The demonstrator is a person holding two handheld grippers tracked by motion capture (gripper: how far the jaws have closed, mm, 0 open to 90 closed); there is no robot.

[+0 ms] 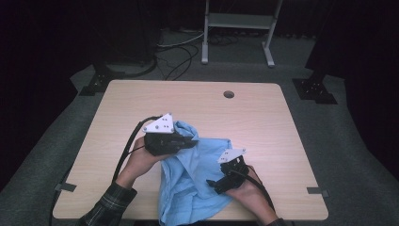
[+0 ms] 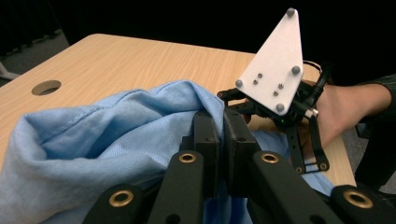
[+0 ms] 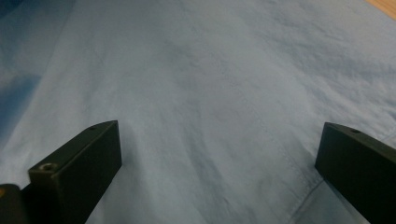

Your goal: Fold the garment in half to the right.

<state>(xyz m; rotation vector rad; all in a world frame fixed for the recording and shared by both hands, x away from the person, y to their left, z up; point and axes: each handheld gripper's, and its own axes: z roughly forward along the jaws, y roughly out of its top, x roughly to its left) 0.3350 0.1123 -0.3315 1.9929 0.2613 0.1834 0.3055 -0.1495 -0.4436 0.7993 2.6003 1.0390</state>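
Blue cloth [image 1: 197, 174] lies rumpled on the table [image 1: 263, 122]; left gripper [image 1: 192, 141] pinches its fold; right gripper [image 1: 214, 183] gapes wide above it.

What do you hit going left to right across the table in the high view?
Left gripper → blue cloth → right gripper, all on the table.

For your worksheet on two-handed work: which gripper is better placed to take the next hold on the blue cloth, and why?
The right gripper: its jaws stand wide open just over the blue cloth. The left gripper is already shut on a fold.
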